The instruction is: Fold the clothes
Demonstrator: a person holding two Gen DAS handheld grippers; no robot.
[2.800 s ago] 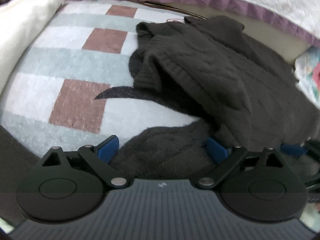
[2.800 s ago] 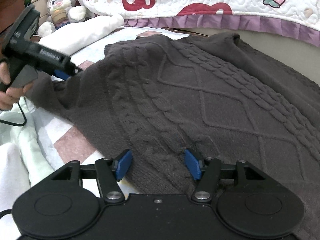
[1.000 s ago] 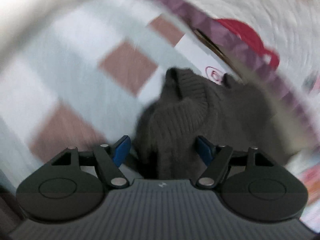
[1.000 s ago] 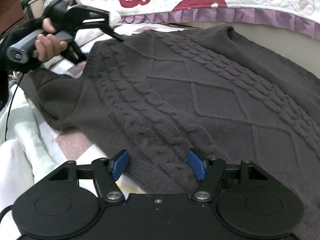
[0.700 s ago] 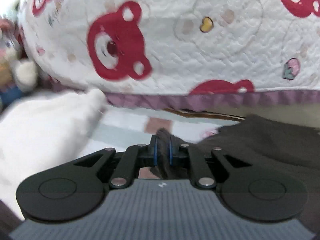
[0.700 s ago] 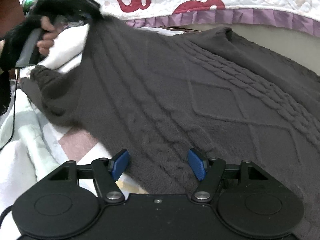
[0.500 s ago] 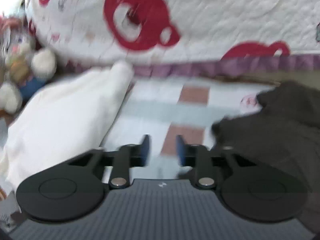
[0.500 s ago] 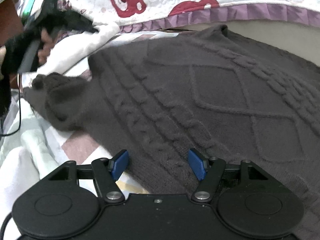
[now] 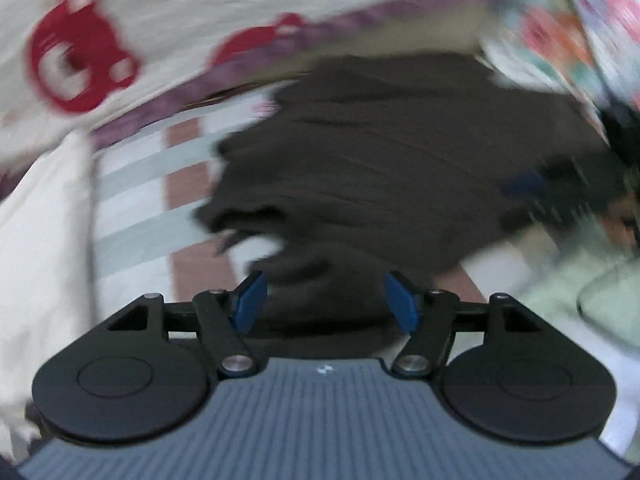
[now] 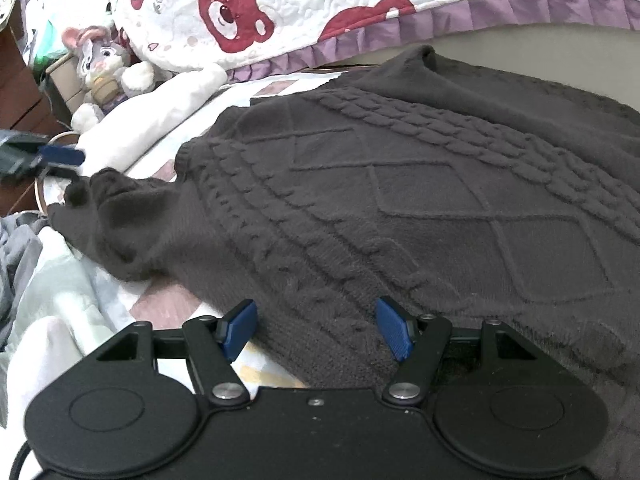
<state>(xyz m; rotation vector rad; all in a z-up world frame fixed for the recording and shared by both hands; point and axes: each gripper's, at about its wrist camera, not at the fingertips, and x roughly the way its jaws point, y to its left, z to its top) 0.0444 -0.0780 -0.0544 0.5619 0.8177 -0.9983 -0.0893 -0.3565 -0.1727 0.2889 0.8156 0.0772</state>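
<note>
**Right wrist view: dark sweater spread on the bed, both hand-held grippers spread**

Right wrist view shows a dark brown cable-knit sweater (image 10: 420, 184) lying spread over the bed, on a checked sheet (image 10: 160, 300) of pale and pinkish squares. One sleeve (image 10: 116, 216) lies bunched at the sweater's left side.

The right hand-held gripper (image 10: 316, 328) hangs just over the sweater's near edge, its blue pads spread and pressing on nothing. The left hand-held gripper (image 9: 326, 300) is blurred in its own view; its jaws are opening, with dark knit seen between the pads but not pinched.

Beyond the sweater lie a white quilt (image 10: 304, 4) with red bears and a purple frill, a white pillow (image 10: 160, 120), and a stuffed rabbit (image 10: 100, 64) at far left.
</note>
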